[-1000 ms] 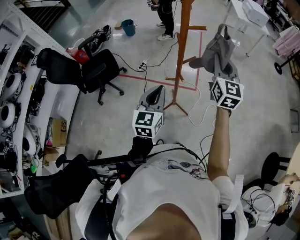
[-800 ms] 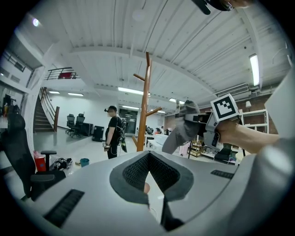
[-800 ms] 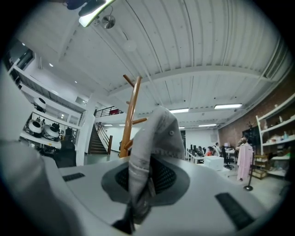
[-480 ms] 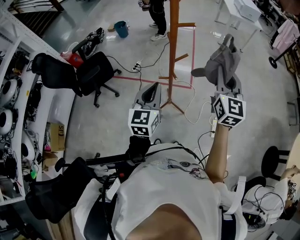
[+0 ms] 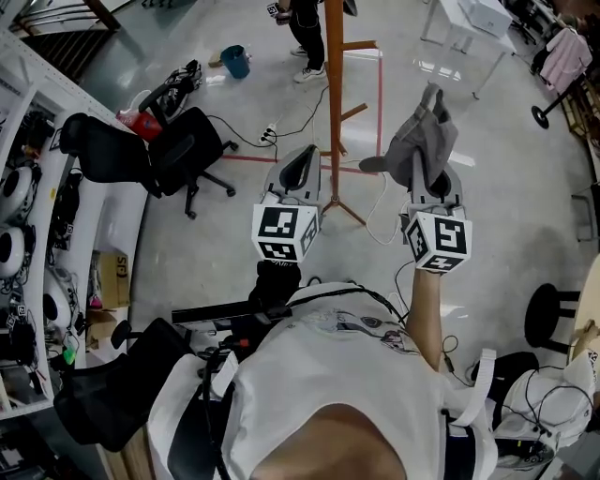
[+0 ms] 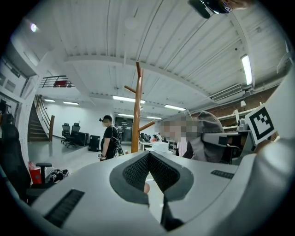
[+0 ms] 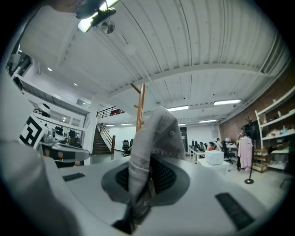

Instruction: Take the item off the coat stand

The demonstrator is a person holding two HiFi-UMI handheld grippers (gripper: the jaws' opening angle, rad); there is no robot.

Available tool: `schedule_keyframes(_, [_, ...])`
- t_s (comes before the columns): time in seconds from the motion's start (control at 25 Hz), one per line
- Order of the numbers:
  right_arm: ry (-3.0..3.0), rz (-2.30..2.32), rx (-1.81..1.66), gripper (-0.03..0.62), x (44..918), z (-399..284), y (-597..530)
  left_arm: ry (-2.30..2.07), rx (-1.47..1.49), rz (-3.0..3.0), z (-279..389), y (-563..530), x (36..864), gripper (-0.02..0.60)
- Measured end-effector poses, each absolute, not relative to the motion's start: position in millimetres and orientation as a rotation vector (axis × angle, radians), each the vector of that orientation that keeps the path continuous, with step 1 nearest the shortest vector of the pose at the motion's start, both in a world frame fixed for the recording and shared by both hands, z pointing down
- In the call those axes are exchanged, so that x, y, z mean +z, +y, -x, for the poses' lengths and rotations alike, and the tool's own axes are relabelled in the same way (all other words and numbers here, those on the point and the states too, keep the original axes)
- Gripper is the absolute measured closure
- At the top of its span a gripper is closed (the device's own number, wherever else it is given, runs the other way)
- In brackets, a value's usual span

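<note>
Nearest the head camera was the person's white T-shirt (image 5: 328, 394), with both arms stretched forward. The left gripper (image 5: 303, 159), a grey two-jaw tool with a black-and-white marker cube at its back, pointed level. In the left gripper view its ribbed dark pads met at the tip with nothing between them. The right gripper (image 5: 429, 183), of the same build, was held out beside it. Its jaws were pinched narrowly on a soft grey fabric cap (image 5: 422, 141), the cloth bunched between the pads and the crown standing up above the tips.

In the head view the cap hung in the air to the right of the tall orange-brown wooden coat stand (image 5: 334, 94), clear of its pole and of the short pegs angled off it. The stand rose from spread feet on the pale grey floor (image 5: 225, 234), inside a rectangle of red tape lines (image 5: 281, 159), with a white cable (image 5: 373, 211) trailing past its base.

Left of the stand stood a black wheeled office chair (image 5: 183, 150). Farther off were a small blue bucket (image 5: 234, 61) and a standing person in black clothes (image 5: 305, 28). A white tabletop (image 5: 469, 23) showed at the upper right.
</note>
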State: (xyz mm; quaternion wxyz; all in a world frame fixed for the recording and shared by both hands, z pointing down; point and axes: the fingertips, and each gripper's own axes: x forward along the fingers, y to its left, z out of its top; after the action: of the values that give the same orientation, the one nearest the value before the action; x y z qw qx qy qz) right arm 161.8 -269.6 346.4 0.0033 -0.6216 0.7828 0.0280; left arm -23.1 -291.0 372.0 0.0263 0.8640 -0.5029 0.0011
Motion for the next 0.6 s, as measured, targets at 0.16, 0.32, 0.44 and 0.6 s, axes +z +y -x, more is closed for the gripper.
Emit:
schedule_keyframes(0.16, [2.458,1.933,0.065,0.559,352.2,-152.8,-263.0,-1.545,0.002,-2.687,18.6,-290.9,370.2,0.579])
schedule_keyframes(0.32, [2.466,1.916,0.065,0.559,354.6,-145.5,-259.1,-1.536,0.005,-2.7,15.5,-290.1,371.0,0.579])
schedule_keyframes(0.44, [2.467,1.91,0.07,0.559,355.6,-142.0,-258.7,-1.538,-0.002,-2.699,17.4,-290.9,372.0,0.58])
schedule_keyframes(0.6, [2.464,1.908,0.074,0.559,356.0,-141.4,-258.9,-1.542,-0.011,-2.694,18.3,-291.4,372.7,0.579])
